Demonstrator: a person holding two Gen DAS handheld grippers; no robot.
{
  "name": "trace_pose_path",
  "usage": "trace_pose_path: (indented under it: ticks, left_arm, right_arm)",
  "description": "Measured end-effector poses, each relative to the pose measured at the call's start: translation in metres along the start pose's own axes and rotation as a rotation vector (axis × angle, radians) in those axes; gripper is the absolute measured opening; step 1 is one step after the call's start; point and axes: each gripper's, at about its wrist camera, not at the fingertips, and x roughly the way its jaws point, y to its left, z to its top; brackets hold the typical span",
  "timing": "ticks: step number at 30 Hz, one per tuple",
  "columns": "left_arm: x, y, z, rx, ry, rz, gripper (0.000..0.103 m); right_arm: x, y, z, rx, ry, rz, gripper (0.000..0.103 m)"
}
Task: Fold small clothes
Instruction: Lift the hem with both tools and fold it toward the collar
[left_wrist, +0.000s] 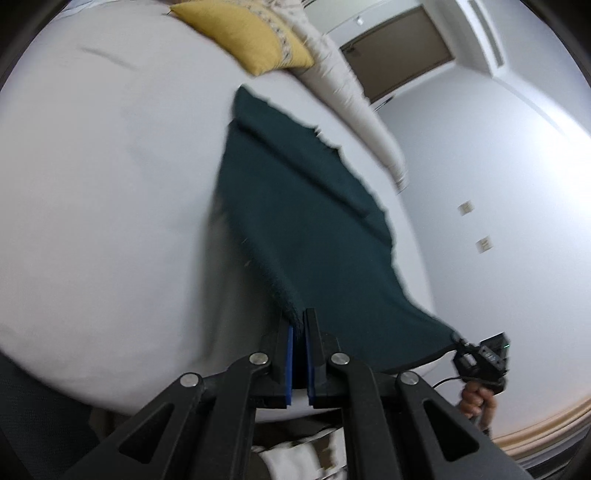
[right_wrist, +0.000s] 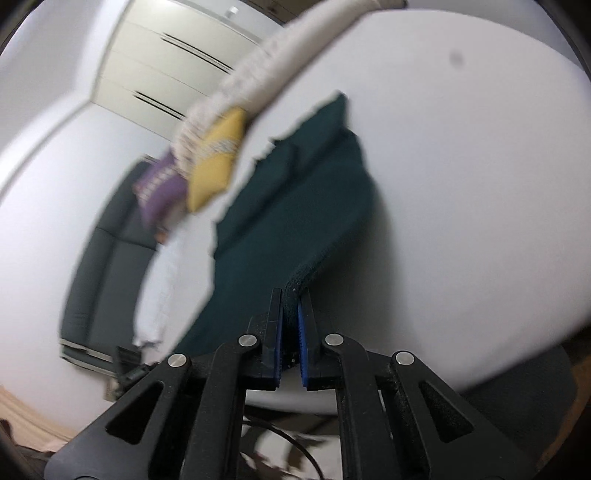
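On the white bed (left_wrist: 92, 184), both claws (left (left_wrist: 299, 317), right (right_wrist: 291, 295)) pinch the teal cloth's (left_wrist: 306, 221) corners.

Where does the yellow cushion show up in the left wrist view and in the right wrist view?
Left wrist view: the yellow cushion lies at the top centre, on the white bed, beyond the far end of the dark green cloth.
Right wrist view: the yellow cushion sits left of centre, at the bed's edge, left of the dark green cloth.
Shared landmark: the dark green cloth, pinched in each claw.
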Motion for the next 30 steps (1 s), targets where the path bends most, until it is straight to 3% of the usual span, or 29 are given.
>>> trace_pose_path:
  ticks: [7, 15, 20, 24, 30]
  left_arm:
    - [0.009, -0.023, 0.067, -0.05, -0.08, -0.147, 0.006]
    - [0.051, -0.019, 0.171, -0.132, -0.168, -0.186, 0.006]
    - [0.096, -0.001, 0.23, -0.199, -0.175, -0.163, 0.007]
    - [0.132, 0.006, 0.27, -0.19, -0.163, -0.117, 0.006]
    - [0.175, 0.031, 0.3, -0.218, -0.162, -0.054, 0.006]
  right_arm:
    - [0.034, 0.021, 0.063, 0.035, -0.035, 0.066, 0.006]
    - [0.109, 0.025, 0.169, 0.083, -0.117, 0.035, 0.006]
    - [0.17, 0.011, 0.238, 0.129, -0.169, -0.013, 0.006]
    - [0.214, -0.001, 0.279, 0.145, -0.189, -0.065, 0.006]
    - [0.278, -0.011, 0.332, 0.117, -0.201, -0.122, 0.006]
